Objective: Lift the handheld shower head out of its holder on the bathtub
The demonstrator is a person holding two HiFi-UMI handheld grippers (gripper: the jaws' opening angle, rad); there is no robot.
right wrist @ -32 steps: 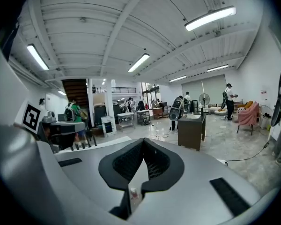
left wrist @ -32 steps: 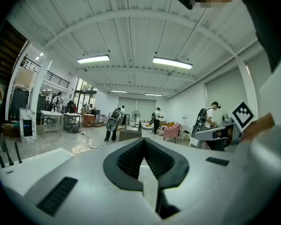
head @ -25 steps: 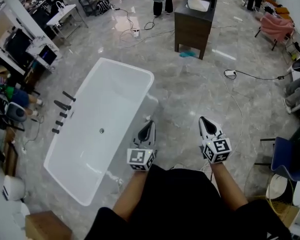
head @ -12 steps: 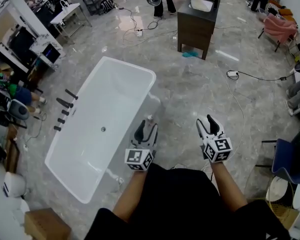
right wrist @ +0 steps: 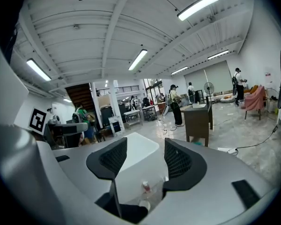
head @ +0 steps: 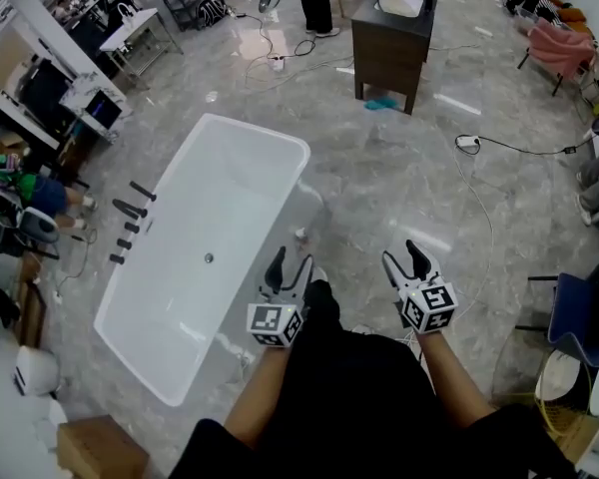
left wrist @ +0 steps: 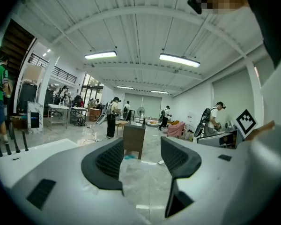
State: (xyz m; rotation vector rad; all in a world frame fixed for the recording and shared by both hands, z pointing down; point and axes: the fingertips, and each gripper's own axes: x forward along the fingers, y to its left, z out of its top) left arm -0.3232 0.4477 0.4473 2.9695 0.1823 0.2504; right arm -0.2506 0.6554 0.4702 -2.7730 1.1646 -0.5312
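The white bathtub (head: 170,312) stands on the grey floor, left of centre in the head view. A row of black fittings (head: 128,224) lines its far left rim; which one is the handheld shower head I cannot tell. They also show at the left edge of the left gripper view as dark fittings (left wrist: 9,142). My left gripper (head: 291,262) hovers beside the tub's near right rim, far from the fittings. Its jaws are opening with nothing between them (left wrist: 143,161). My right gripper (head: 401,255) is over bare floor, jaws opening and empty (right wrist: 143,163), looking towards the tub (right wrist: 140,149).
A small bottle (head: 300,236) stands on the floor by the tub's right rim. A dark vanity cabinet (head: 389,43) is beyond, with a cable and socket (head: 467,143) on the floor. A blue chair (head: 579,317) is at the right, a cardboard box (head: 95,449) at lower left.
Both grippers' jaws went from shut to spread apart. The right gripper dropped slightly. A person at the far end of the room walked on.
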